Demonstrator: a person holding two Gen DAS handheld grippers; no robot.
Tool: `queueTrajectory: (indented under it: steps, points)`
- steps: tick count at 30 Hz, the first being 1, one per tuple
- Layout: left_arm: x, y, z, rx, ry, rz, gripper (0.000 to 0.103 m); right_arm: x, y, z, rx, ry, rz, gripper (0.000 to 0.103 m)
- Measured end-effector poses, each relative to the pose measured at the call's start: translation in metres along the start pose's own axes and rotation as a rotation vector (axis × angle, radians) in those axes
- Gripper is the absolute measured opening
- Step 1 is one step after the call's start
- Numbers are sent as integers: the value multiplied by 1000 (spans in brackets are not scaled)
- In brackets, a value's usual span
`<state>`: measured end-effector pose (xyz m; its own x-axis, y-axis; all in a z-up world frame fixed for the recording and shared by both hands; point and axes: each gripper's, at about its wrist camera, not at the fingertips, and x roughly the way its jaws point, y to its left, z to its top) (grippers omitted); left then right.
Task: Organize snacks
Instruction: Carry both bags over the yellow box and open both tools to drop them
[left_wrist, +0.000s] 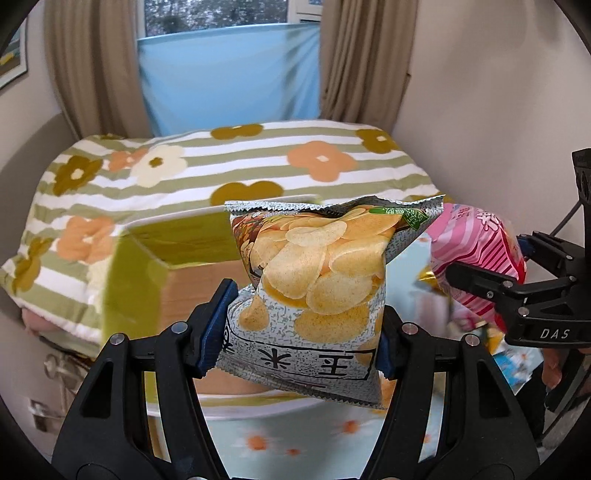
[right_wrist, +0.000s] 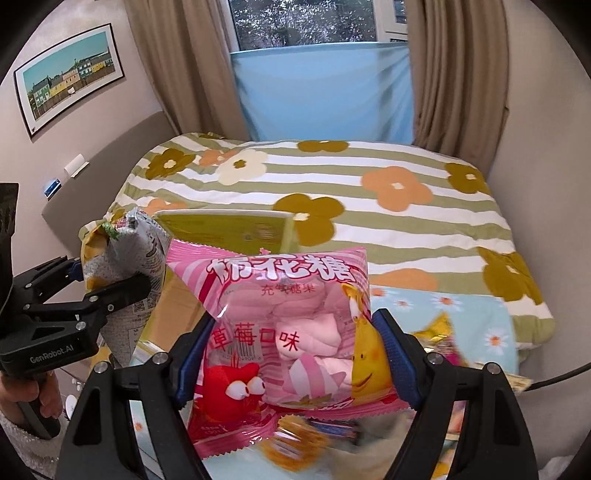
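Note:
My left gripper is shut on a grey bag of potato chips, lifted in the air; its blue pads squeeze the bag's sides. To its right my right gripper shows, holding a pink bag. In the right wrist view my right gripper is shut on that pink marshmallow bag, also raised. The left gripper with the chip bag hangs at the left there. An open cardboard box with yellow-green flaps stands just behind both bags.
A bed with a striped flower quilt lies behind the box. More snack packets lie on a light blue flowered cloth at the lower right. Curtains and a window are at the back; a hand grips the left tool.

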<state>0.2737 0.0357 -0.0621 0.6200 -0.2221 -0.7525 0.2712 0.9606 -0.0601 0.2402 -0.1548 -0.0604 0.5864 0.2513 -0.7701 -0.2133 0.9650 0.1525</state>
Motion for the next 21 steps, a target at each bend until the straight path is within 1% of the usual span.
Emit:
queueTrajectory:
  steps: [1,3,8,11,14,21]
  points:
    - [0,13,-3,-3,4,3,61,6,8,0,1,2,-3,79]
    - [4,38,-6,-13,14,8,61,21,28,4,8,3,-40,79]
    - [22,80,-11,-6,52,24,61,51,61,5,29,29,-101,79]
    - [37,93,-13,12,85,28,61,65,76,4,36,47,-124,79]
    - [52,97,-18,32,117,30,61,77,83,3,50,63,-149,79]
    - [85,106,-30,64,205,53,62,95,87,2,97,98,-174,79]
